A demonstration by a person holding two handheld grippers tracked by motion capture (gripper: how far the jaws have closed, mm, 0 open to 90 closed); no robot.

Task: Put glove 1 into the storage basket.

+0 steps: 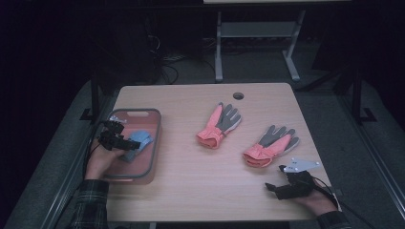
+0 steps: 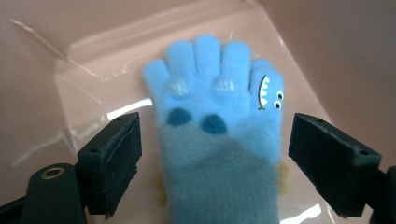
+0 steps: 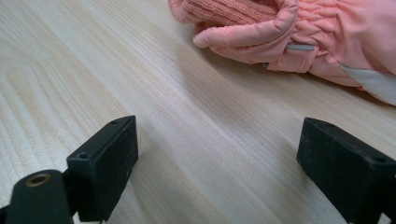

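Note:
A fuzzy blue glove [image 2: 215,93] with a small monster face on one finger lies flat in a pink bin [image 1: 135,111] at the table's left. My left gripper [image 2: 219,140] hangs just above it, open, one jaw on each side of the cuff and neither touching it. From above, the left gripper [image 1: 125,142] sits over the blue glove [image 1: 138,141]. Two pink and grey gloves [image 1: 220,125] [image 1: 270,145] lie mid-table. My right gripper [image 1: 278,179] rests low near the front right, open and holding nothing. The right gripper [image 3: 217,140] faces the cuff of the nearer pink glove [image 3: 289,32].
The wooden table [image 1: 191,181] has a round cable hole [image 1: 238,96] at its far edge. A metal desk frame [image 1: 258,33] stands on the floor beyond it. Bare wood lies between the bin and the pink gloves.

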